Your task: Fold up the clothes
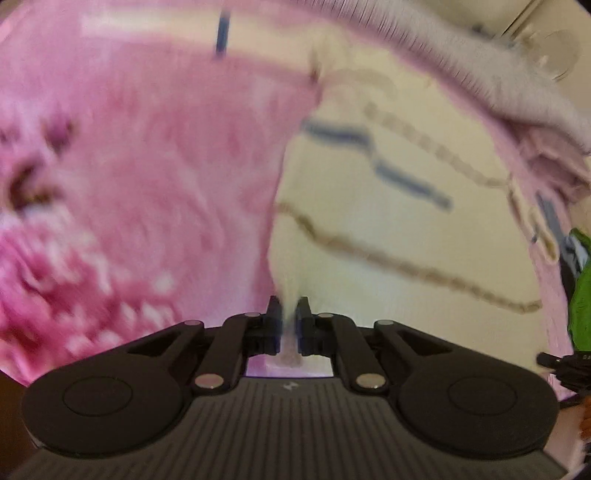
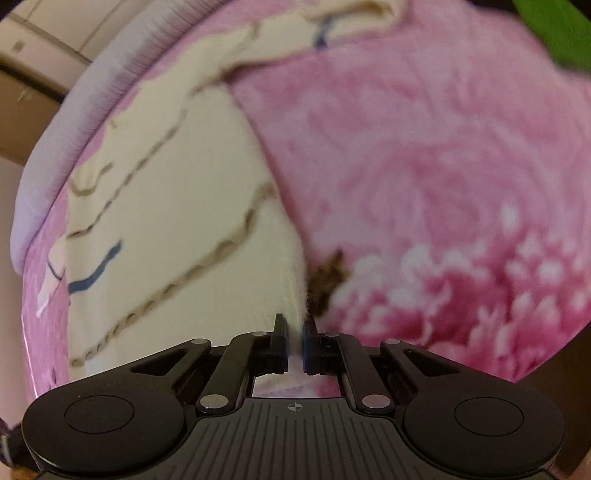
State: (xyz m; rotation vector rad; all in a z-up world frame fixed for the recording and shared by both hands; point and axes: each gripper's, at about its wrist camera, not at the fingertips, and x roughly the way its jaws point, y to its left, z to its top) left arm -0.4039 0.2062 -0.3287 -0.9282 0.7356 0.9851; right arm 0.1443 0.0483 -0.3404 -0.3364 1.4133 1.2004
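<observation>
A cream garment (image 1: pixel 369 221) with tan dotted stitching and short blue marks lies spread on a pink flowered blanket (image 1: pixel 147 166). My left gripper (image 1: pixel 289 308) is shut on an edge of this garment, and a thin ridge of cream cloth rises from between its pads. In the right wrist view the same cream garment (image 2: pixel 184 206) covers the left half, with the pink blanket (image 2: pixel 424 147) on the right. My right gripper (image 2: pixel 294 325) is shut on the garment's edge as well, the cloth pinched between the pads. Both views are blurred.
A pale lilac fuzzy cover (image 1: pixel 480 74) runs along the bed's far edge, also seen as a lilac cover (image 2: pixel 74 122) at upper left. A bright green item (image 1: pixel 581 288) sits at the right border, and a green item (image 2: pixel 546 29) at top right. Pale wall panels (image 2: pixel 44 44) lie beyond.
</observation>
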